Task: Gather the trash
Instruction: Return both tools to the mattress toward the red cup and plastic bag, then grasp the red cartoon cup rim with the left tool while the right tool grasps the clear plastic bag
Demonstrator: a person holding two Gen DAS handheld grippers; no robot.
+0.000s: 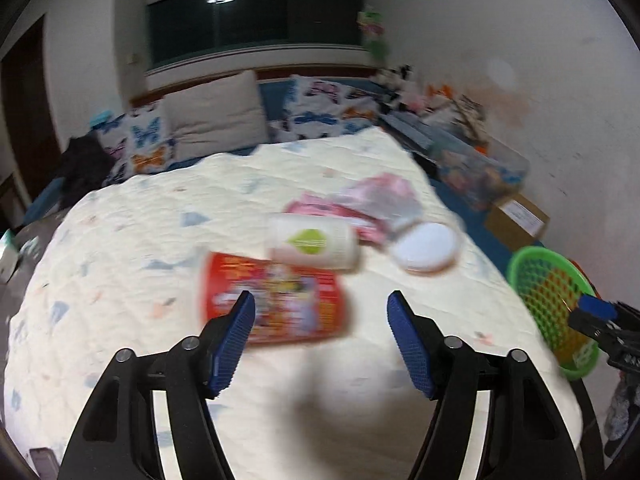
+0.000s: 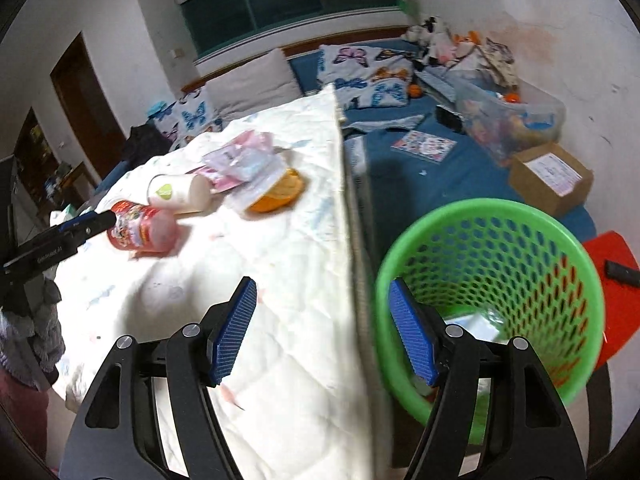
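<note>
On the quilted bed (image 1: pixel 120 280) a red cup (image 1: pixel 272 300), white bottle (image 1: pixel 312 246) and what looks like crumpled wrappers (image 1: pixel 360 204) lie clustered; the left gripper (image 1: pixel 320 312) and right gripper (image 2: pixel 322 300) both gape empty, the green basket (image 2: pixel 492 216) beside the bed edge.

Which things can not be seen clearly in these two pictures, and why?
- Red cup, left wrist view: print blurred; the left tongs cover its near edge.
- Green basket, same view: cut off by right tongs.
- Basket contents, right wrist view: whitish, blurred, partly behind the right tongs.
</note>
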